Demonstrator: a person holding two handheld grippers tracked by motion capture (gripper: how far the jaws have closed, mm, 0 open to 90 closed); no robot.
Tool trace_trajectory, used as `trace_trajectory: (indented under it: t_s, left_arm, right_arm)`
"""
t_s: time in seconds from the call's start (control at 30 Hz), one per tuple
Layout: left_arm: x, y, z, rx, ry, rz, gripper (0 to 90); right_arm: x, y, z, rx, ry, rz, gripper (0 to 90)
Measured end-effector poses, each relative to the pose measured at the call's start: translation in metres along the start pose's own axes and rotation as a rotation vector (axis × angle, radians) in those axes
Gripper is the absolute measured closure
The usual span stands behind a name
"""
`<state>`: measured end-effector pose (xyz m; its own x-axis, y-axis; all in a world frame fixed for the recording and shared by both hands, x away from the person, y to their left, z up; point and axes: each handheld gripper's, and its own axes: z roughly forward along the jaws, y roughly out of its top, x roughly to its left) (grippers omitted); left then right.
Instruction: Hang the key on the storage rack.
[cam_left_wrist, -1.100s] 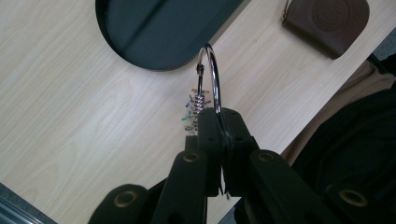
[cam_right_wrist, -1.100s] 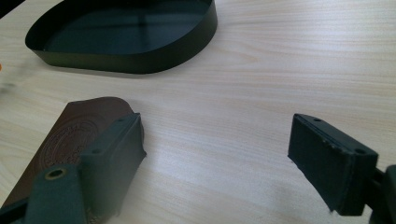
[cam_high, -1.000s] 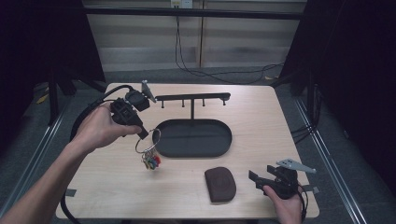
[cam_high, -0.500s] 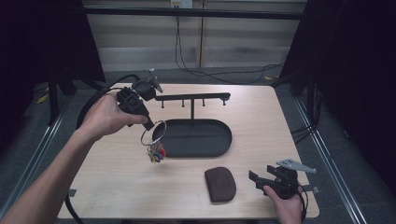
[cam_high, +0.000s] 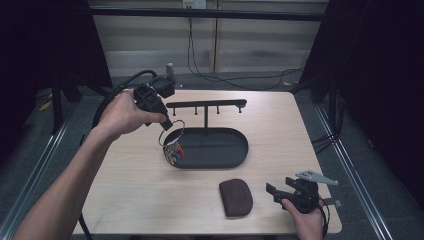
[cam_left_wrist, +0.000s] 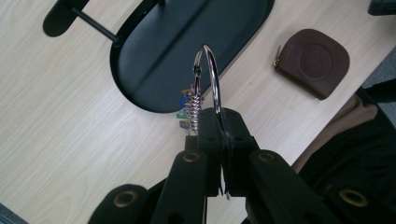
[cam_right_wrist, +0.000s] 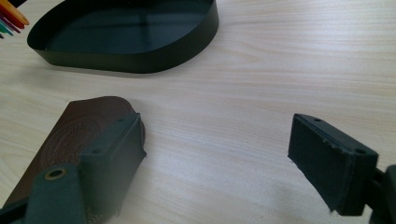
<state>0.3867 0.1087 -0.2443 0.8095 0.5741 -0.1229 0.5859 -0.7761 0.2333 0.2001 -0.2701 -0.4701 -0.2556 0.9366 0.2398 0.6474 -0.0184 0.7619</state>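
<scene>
My left gripper (cam_high: 167, 124) is shut on a large metal key ring (cam_high: 171, 134), held in the air over the left end of the black oval tray (cam_high: 235, 150). Several coloured tags (cam_high: 173, 152) dangle from the ring. In the left gripper view the jaws (cam_left_wrist: 219, 122) pinch the ring (cam_left_wrist: 212, 70) at its lower edge, with a small coil spring beside them. A brown leather pouch (cam_high: 236, 196) lies on the table in front of the tray. My right gripper (cam_high: 281, 187) rests open at the front right, its left jaw beside the pouch (cam_right_wrist: 79, 130).
A black rack (cam_high: 206, 105) with several hooks stands on a post at the tray's back edge. The table's front edge is close to my right gripper. A black cable trails from my left gripper off the back left corner.
My left gripper has carried the key ring rightwards and farther from me, from over the bare table to over the tray's left end. The right gripper has stayed still.
</scene>
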Motion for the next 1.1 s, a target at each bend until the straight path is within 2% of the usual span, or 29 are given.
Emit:
trace_trajectory:
  t_s: [0.33, 0.4, 0.5, 0.63, 0.77, 1.1]
  left_arm:
    - [0.013, 0.018, 0.009, 0.039, -0.015, -0.039, 88.1]
    - [0.015, 0.022, 0.008, 0.031, -0.005, -0.053, 88.1]
    - [0.019, 0.028, 0.007, 0.036, -0.007, -0.052, 88.1]
    - [0.026, 0.033, 0.014, 0.050, 0.003, -0.074, 88.1]
    - [0.033, 0.036, 0.021, 0.054, 0.002, -0.086, 88.1]
    - [0.055, 0.034, 0.025, 0.050, 0.023, -0.131, 88.1]
  right_arm:
    - [-0.001, -0.001, -0.003, -0.007, 0.000, 0.008, 17.7]
    - [-0.001, -0.001, -0.002, -0.007, 0.000, 0.005, 17.8]
    - [0.000, -0.001, -0.003, -0.005, 0.003, 0.001, 17.8]
    - [-0.002, -0.002, -0.003, 0.003, 0.005, 0.014, 17.8]
    - [-0.002, -0.002, -0.005, -0.002, 0.005, 0.016, 17.8]
    - [-0.001, -0.001, -0.003, 0.002, 0.006, 0.009, 17.8]
